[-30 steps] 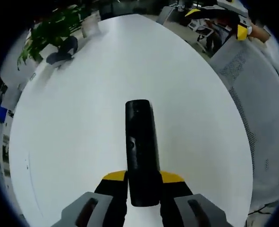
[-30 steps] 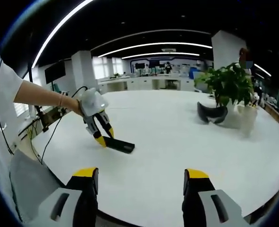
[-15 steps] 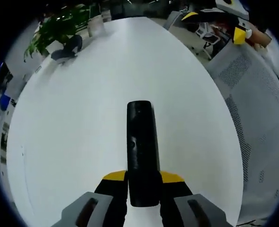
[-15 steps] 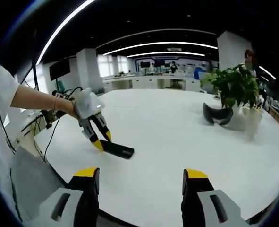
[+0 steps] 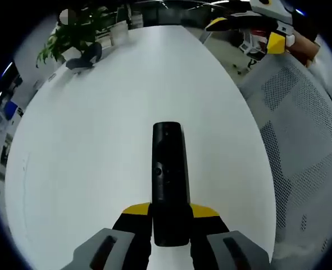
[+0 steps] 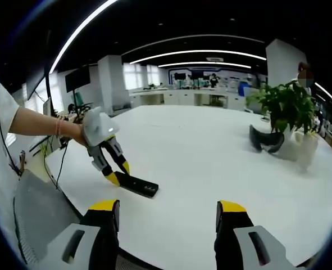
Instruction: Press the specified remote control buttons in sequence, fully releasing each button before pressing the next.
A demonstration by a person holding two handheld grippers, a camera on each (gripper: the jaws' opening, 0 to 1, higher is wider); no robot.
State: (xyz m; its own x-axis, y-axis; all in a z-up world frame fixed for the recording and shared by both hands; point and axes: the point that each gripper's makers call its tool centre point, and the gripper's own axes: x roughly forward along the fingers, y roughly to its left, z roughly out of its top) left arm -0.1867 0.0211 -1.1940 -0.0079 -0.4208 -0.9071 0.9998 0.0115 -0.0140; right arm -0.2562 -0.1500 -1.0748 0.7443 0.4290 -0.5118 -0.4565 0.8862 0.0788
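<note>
A black remote control (image 5: 169, 180) lies lengthwise on the white table (image 5: 98, 140), its near end clamped between the yellow-tipped jaws of my left gripper (image 5: 170, 216), which is shut on it. In the right gripper view the same remote control (image 6: 135, 185) rests on the table at the left, held at its near end by the left gripper (image 6: 110, 175) in a person's hand. My right gripper (image 6: 167, 211) hovers above the table's near edge, jaws wide apart with nothing between them, well to the right of the remote. That right gripper (image 5: 250, 25) also appears far off at the top right of the left gripper view.
A potted plant (image 6: 286, 107) and a dark headset-like object (image 6: 265, 140) stand at the table's far right. A grey mesh chair (image 5: 300, 140) sits beside the table edge. Wide bare tabletop (image 6: 210, 163) lies between the grippers.
Both cameras have shifted slightly. The left gripper and remote sit a little lower and further left in the right gripper view. Grip and jaw states are unchanged.
</note>
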